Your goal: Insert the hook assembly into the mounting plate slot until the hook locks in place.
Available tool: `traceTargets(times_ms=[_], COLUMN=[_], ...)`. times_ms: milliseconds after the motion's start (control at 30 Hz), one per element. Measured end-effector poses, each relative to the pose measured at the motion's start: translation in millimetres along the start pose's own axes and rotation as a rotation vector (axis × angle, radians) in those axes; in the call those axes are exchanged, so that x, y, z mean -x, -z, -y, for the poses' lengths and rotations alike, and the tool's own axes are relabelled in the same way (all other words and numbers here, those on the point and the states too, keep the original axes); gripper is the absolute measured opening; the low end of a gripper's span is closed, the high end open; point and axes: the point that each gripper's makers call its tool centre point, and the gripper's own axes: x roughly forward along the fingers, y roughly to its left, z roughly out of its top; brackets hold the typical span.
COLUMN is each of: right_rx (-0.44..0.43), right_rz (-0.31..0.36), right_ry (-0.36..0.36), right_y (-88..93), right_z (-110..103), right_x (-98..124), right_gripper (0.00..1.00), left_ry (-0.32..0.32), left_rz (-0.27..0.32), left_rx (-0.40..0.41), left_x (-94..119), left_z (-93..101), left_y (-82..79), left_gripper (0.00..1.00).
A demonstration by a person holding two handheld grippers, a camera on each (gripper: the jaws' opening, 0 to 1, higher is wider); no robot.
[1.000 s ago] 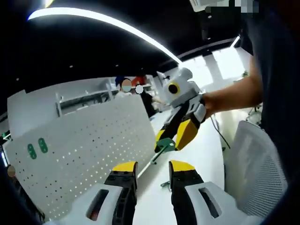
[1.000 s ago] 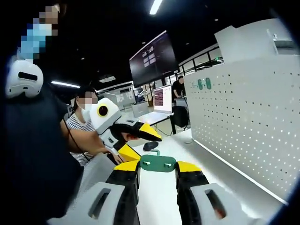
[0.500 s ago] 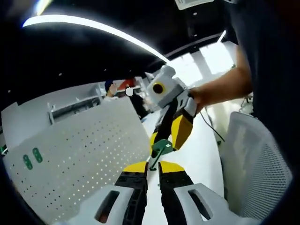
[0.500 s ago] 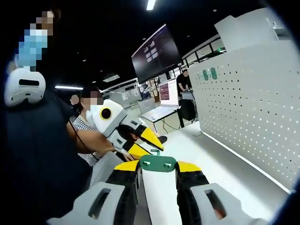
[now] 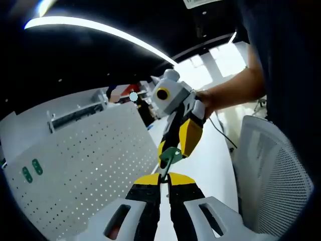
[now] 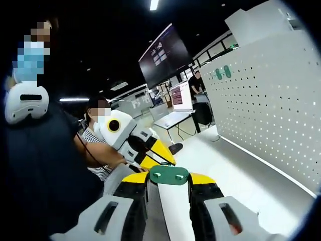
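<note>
The right gripper (image 6: pixel 168 182) clamps the green plate (image 6: pixel 169 175) at bottom centre, the left gripper (image 5: pixel 163 179) pinches the thin hook (image 5: pixel 164 168) just below it, and the hook seems not yet locked in.

the mounting plate (image 6: pixel 169 175) is a small green piece with rounded ends and two light holes on its face. it lies flat across the right gripper view, clamped between the two yellow tips. in the left gripper view the same green plate (image 5: pixel 172 154) appears tilted, and a thin metal hook (image 5: pixel 163 170) goes down from it, pinched between yellow tips.
</note>
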Motion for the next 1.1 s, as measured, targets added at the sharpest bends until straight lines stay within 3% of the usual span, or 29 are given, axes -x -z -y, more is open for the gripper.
traceTargets(times_ms=[200,367,533,700,867,1067,1100], right_rx=[-0.003,0.023,0.082,0.152,0.137,0.130,0.129], right_rz=[0.026,0.002,-0.004,-0.057,-0.066,-0.095,-0.098], right_ry=[0.006,0.010,-0.017,-0.060,-0.052,-0.001,0.004], right_y=[-4.0,0.8,1.0,8.8,19.1,36.8,38.5], right_z=[2.1,2.5,-4.0,-14.3,-6.9,6.6,7.8], right_x=[-0.5,-3.1,-3.5,-5.4,-6.4,-1.6,-1.3], right_gripper=[0.28,0.27,0.25,0.25,0.24,0.24,0.25], left_ry=[0.037,0.052,0.124,0.172,0.177,0.153,0.146], left_rz=[-0.029,-0.037,-0.073,-0.094,-0.122,-0.087,-0.058], left_rx=[0.069,0.121,0.166,0.204,0.217,0.270,0.300], left_x=[-1.6,-1.8,-1.7,-0.8,-2.0,1.7,1.9], left_z=[7.6,9.4,21.2,28.8,31.9,24.5,21.3], left_y=[7.3,11.0,18.9,22.9,35.3,29.8,25.4], left_gripper=[0.03,0.02,0.02,0.02,0.02,0.02,0.02])
